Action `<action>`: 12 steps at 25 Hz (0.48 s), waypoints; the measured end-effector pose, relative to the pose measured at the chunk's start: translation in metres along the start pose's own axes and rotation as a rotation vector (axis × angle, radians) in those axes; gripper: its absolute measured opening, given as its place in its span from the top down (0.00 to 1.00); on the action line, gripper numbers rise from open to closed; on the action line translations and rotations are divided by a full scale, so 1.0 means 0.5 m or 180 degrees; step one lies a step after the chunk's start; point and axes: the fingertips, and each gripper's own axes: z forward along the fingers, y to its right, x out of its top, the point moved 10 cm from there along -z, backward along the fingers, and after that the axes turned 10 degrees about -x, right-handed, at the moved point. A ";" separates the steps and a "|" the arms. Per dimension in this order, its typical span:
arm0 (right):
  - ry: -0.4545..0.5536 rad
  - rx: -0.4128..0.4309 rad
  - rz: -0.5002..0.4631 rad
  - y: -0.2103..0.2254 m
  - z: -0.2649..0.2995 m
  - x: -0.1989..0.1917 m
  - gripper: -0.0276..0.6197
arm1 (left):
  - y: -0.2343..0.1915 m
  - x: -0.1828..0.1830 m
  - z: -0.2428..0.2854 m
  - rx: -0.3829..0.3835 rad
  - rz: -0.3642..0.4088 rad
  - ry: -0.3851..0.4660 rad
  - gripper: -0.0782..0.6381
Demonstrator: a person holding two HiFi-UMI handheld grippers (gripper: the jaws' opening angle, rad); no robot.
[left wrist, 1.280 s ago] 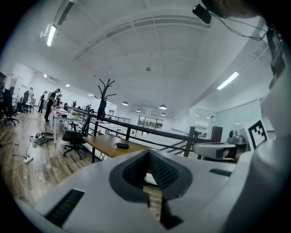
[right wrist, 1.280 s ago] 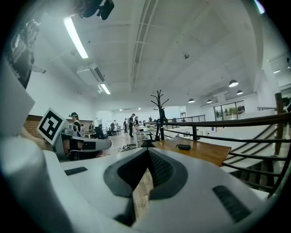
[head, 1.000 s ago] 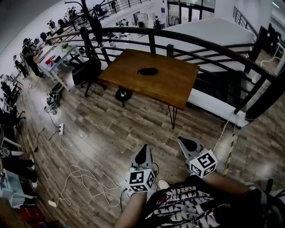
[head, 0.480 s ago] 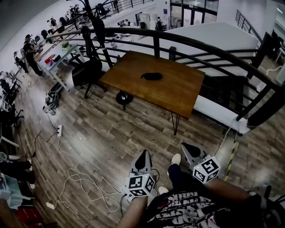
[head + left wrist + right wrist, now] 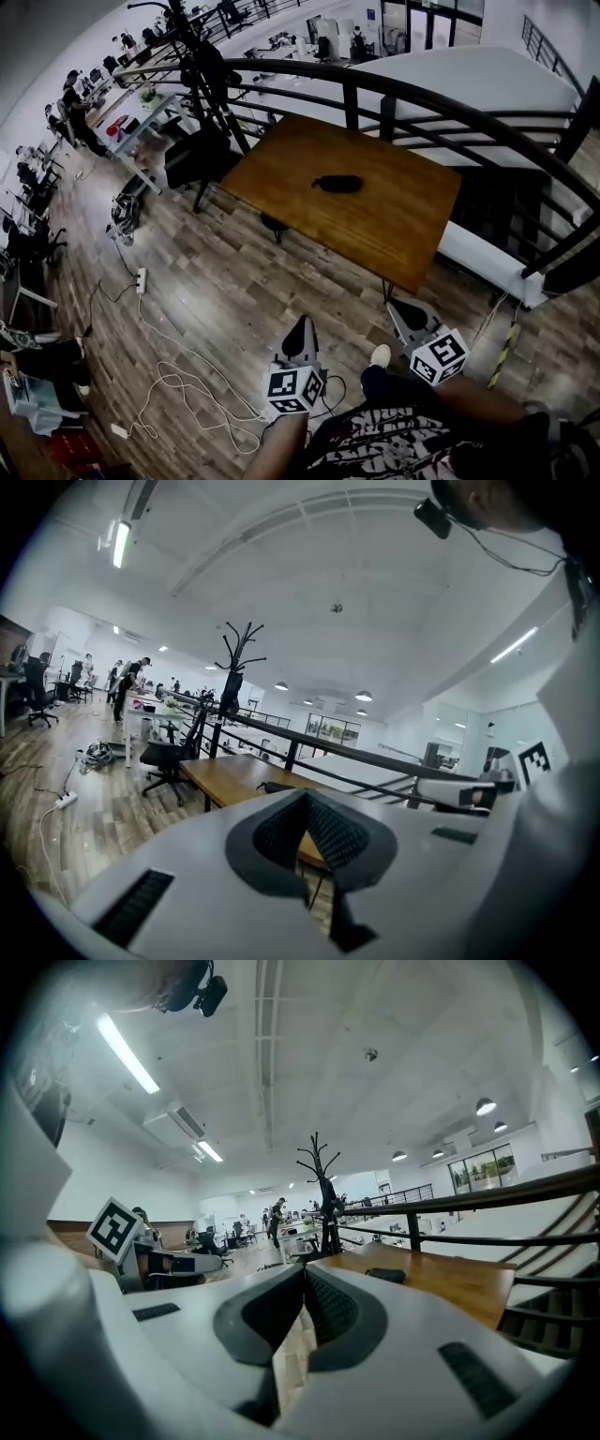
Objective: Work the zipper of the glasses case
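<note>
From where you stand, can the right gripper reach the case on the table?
Probably not: the right gripper hangs over the floor, far short of the table where the glasses case lies. Nothing blocks the way.

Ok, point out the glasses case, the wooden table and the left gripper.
glasses case (image 5: 337,184), head view, middle of its dark top.
wooden table (image 5: 403,220), head view, bare board beside the case.
left gripper (image 5: 302,324), head view, tip of its closed jaws.
</note>
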 end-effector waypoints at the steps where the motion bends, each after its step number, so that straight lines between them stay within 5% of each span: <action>1: 0.0009 0.0014 0.0021 0.030 0.022 -0.006 0.96 | -0.004 -0.001 0.033 0.0015 0.0034 -0.0007 0.89; 12: 0.0081 0.0137 0.0214 0.255 0.223 0.107 0.96 | 0.006 0.124 0.303 -0.0013 0.0276 -0.0112 0.89</action>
